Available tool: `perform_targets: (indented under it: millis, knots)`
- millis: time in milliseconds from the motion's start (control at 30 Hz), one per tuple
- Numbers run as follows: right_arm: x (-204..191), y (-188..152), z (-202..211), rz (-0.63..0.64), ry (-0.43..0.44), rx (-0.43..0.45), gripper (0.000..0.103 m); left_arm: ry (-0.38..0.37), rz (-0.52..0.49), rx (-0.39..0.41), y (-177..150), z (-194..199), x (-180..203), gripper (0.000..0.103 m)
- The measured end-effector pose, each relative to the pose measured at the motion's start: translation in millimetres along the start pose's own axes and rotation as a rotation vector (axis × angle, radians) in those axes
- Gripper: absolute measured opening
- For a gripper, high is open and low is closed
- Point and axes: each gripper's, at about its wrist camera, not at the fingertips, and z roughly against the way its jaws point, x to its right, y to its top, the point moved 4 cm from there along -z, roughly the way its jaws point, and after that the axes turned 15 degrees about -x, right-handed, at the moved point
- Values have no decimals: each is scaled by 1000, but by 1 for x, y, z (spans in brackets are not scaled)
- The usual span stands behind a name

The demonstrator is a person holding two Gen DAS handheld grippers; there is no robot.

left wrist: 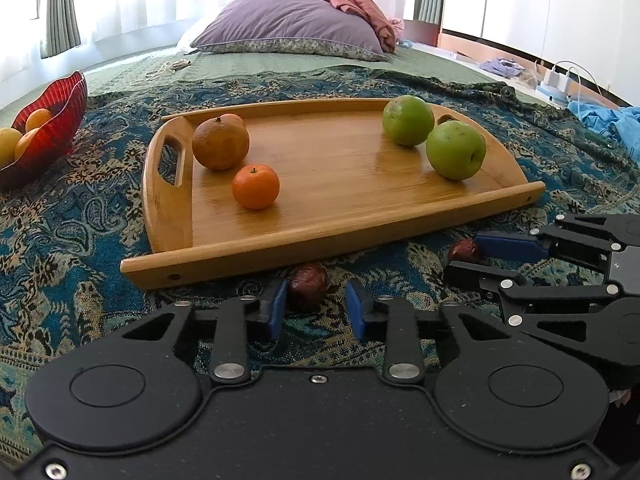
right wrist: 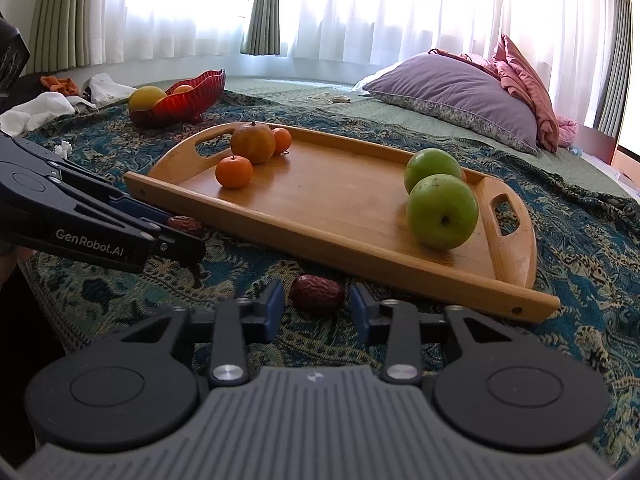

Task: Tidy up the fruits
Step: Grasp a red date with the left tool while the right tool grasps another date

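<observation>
A wooden tray [left wrist: 340, 216] [right wrist: 360, 240] lies on the patterned bedspread. It holds a large orange [left wrist: 220, 142] [right wrist: 253, 142], small oranges [left wrist: 256, 187] [right wrist: 234, 172] and two green apples [left wrist: 455, 150] [right wrist: 442, 211]. Two dark red dates lie on the bedspread in front of the tray. My left gripper [left wrist: 316, 304] is open around one date [left wrist: 308, 286], which also shows in the right wrist view [right wrist: 185, 224]. My right gripper [right wrist: 316, 304] is open around the other date [right wrist: 317, 288], which also shows in the left wrist view [left wrist: 464, 250].
A red glass bowl [left wrist: 60, 120] [right wrist: 188, 98] with yellow and orange fruit stands left of the tray. A purple pillow [left wrist: 288, 26] and pink blanket [right wrist: 528, 80] lie at the bed's head. Clothes [right wrist: 44, 106] lie at the far left; chargers and blue cloth [left wrist: 608, 118] at the right.
</observation>
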Motion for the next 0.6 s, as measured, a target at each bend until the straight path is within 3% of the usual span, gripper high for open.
perform_targets:
  millis: [233,600]
  knots:
    - [-1,-1,1,-10,-4,3,36,-2,13,-2,1,1,0,20]
    - [-1,-1,6,-19,-18,16,34,12,20,18,2,5,1,19]
